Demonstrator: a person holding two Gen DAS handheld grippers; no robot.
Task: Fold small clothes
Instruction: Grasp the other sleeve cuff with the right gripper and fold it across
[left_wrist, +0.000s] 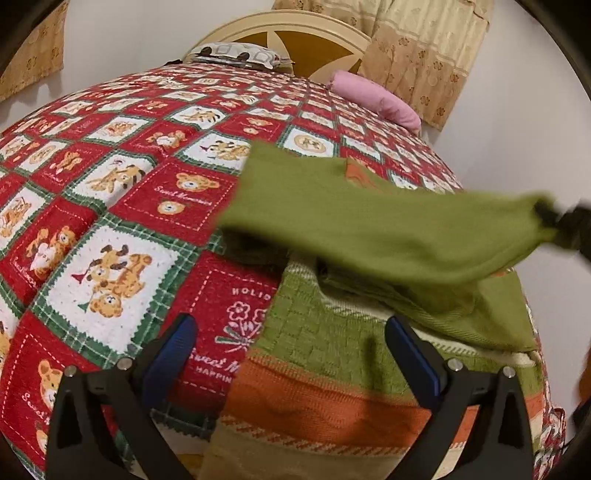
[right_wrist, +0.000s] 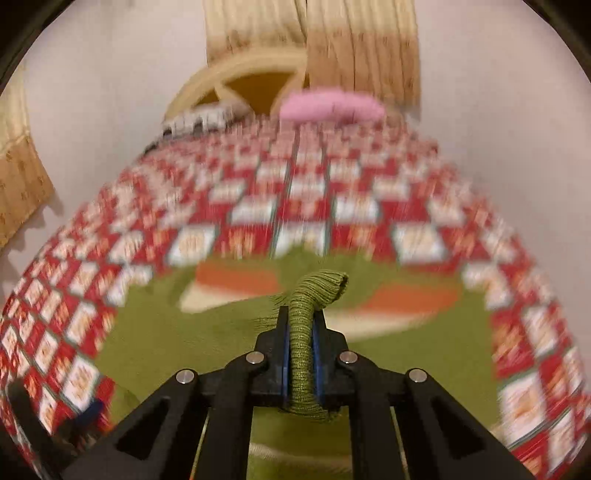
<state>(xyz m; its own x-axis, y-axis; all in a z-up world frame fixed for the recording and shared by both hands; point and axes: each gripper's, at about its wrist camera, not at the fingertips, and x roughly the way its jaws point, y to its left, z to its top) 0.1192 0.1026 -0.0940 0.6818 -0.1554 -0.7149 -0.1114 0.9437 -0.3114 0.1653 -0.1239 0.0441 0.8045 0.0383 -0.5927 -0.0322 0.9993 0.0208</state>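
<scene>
We see a bed filling most of both views, covered by a red, green and white patchwork quilt (left_wrist: 122, 229) printed with teddy bears. At the top centre of the left wrist view stands a cream and brown headboard (left_wrist: 291, 37), with beige curtains (left_wrist: 424, 48) in the upper right, a patterned pillow (left_wrist: 236, 55) and a pink pillow (left_wrist: 376, 96) below them.

The small sweater (left_wrist: 332, 354), green with orange and cream bands, lies on the quilt in the lower right of that view. Its green sleeve (left_wrist: 388, 229) is lifted off the body and stretches across to the right edge of the frame, blurred.

Our left gripper (left_wrist: 291, 354) sits at the bottom centre with its jaws wide apart, one blue pad over the quilt and the other over the sweater, gripping nothing.

In the right wrist view, blurred all round, our right gripper (right_wrist: 300, 332) at bottom centre is clamped together on the ribbed green cuff (right_wrist: 317, 291), which pokes out past the fingertips.
</scene>
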